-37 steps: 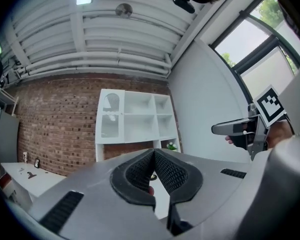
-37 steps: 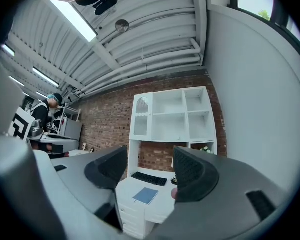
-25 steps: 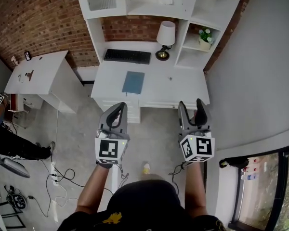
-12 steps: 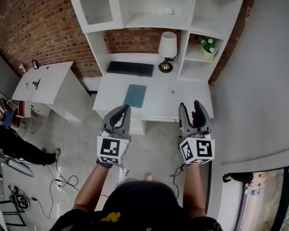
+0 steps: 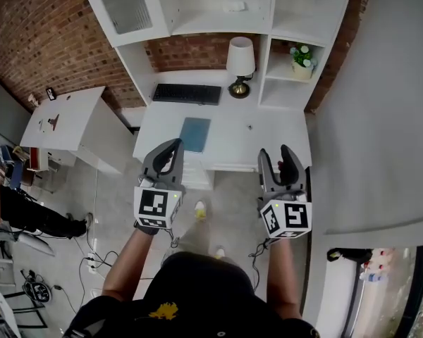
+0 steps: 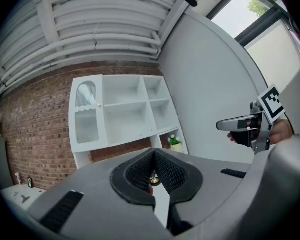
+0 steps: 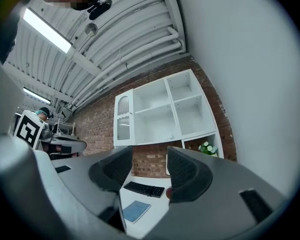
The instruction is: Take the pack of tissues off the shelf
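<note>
1. The white shelf unit stands against the brick wall above the desk; its wide middle compartment holds the pack of tissues; its left compartment has a glazed door; its low right cubby holds a potted plant.
2. The white desk lies between the person and the shelves; a white side table stands to its left.
3. The left gripper and the right gripper hang at the desk's near edge, well apart from the pack; the left jaws meet on nothing; the right jaws stand apart, having just closed a little, with nothing between them.
4. On the desk a table lamp stands just below the pack's shelf; a black keyboard lies left of it; a blue notebook lies nearer the person.
5. The pack is small, flat and white, lying right of the compartment's middle.
</note>
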Demonstrator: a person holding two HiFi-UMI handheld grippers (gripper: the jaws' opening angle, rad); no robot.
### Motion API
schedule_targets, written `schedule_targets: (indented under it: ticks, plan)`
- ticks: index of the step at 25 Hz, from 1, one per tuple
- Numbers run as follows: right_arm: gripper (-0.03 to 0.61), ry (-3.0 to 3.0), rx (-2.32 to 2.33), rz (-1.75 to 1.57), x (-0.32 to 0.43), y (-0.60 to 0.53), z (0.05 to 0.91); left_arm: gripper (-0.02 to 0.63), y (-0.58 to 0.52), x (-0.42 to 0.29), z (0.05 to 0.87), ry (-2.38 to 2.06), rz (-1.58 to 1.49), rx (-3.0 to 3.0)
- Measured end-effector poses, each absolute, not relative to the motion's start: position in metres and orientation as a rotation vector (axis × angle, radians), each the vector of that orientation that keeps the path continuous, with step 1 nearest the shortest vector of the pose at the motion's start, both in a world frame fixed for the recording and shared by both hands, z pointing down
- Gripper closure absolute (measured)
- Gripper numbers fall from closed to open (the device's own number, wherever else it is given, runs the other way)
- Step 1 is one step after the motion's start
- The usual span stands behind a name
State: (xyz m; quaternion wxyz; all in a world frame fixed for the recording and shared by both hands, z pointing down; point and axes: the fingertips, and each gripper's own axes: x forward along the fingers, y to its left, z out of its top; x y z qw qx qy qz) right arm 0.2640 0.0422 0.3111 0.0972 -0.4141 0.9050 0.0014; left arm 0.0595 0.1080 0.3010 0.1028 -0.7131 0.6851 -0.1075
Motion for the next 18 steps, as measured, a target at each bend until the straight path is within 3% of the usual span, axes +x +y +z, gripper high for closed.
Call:
schedule_targets:
  ticks: [8,18]
  plan:
    - [0.37,2.68,-1.241,0.053,0.256,0.011,0.305,0.595,0.066,0.056,0.292,1.98,-0.269,-2.079]
    - [0.37,2.708,-1.29,0.133,0.194,-0.081,0.3,0.595,-0.038,-0.008,0.299,1.987,-0.2,-2.108]
